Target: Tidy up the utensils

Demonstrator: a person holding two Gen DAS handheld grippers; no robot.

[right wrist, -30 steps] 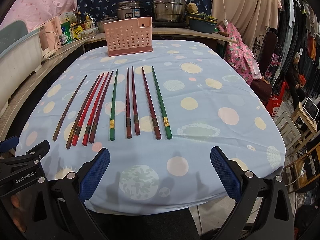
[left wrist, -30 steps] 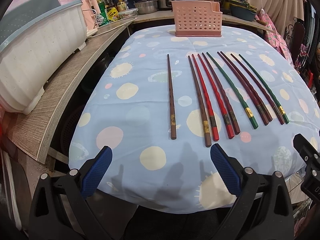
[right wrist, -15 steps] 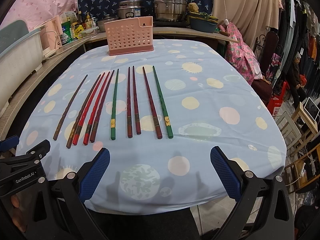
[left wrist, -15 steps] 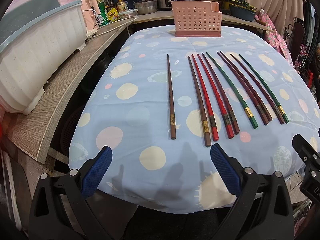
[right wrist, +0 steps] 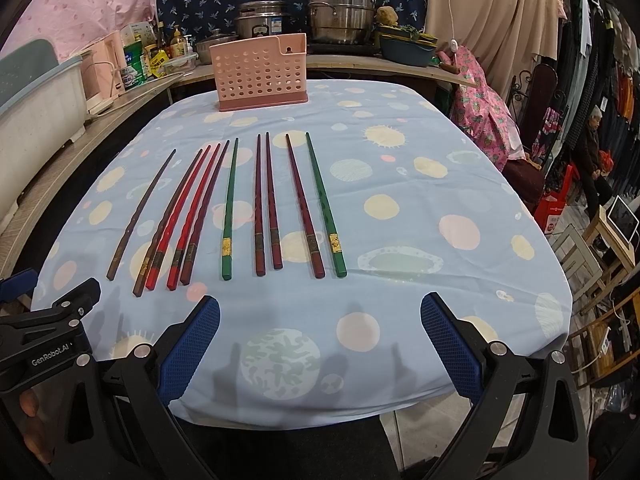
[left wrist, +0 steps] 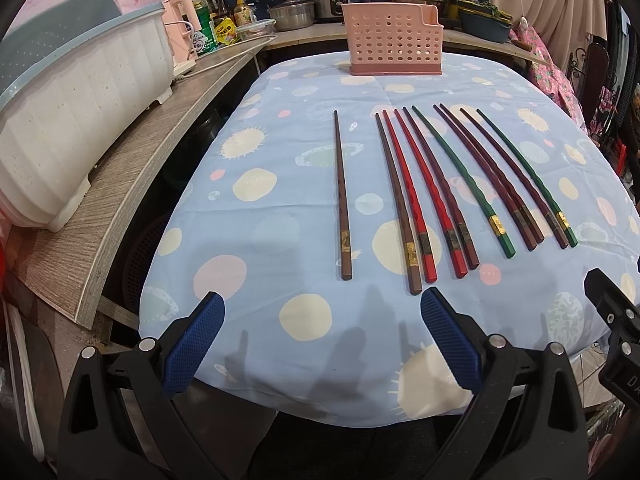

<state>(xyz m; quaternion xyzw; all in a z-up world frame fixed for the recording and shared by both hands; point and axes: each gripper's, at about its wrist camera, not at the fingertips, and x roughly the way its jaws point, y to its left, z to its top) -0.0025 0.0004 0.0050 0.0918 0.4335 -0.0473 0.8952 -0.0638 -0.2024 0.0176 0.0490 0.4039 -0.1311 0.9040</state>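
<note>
Several chopsticks lie side by side on the spotted blue tablecloth [left wrist: 256, 240]: brown ones [left wrist: 342, 196], red ones [left wrist: 406, 196], dark maroon ones [left wrist: 486, 174] and green ones [left wrist: 528, 176]. They also show in the right wrist view, where a green one [right wrist: 325, 204] lies rightmost. A pink perforated utensil holder [left wrist: 394, 44] stands at the table's far edge; it also shows in the right wrist view [right wrist: 262, 74]. My left gripper [left wrist: 322, 312] is open and empty near the table's front edge, just short of the brown chopsticks. My right gripper [right wrist: 320, 316] is open and empty, in front of the green and maroon ones.
A white dish rack [left wrist: 76, 120] sits on a wooden counter [left wrist: 132, 184] left of the table. Pots [right wrist: 340, 12], bottles [left wrist: 212, 28] and a basin [right wrist: 406, 50] stand behind the holder. Chairs and clothes racks [right wrist: 600, 100] are to the right.
Both grippers have edged slightly forward toward the chopsticks. Nothing on the table has moved.
</note>
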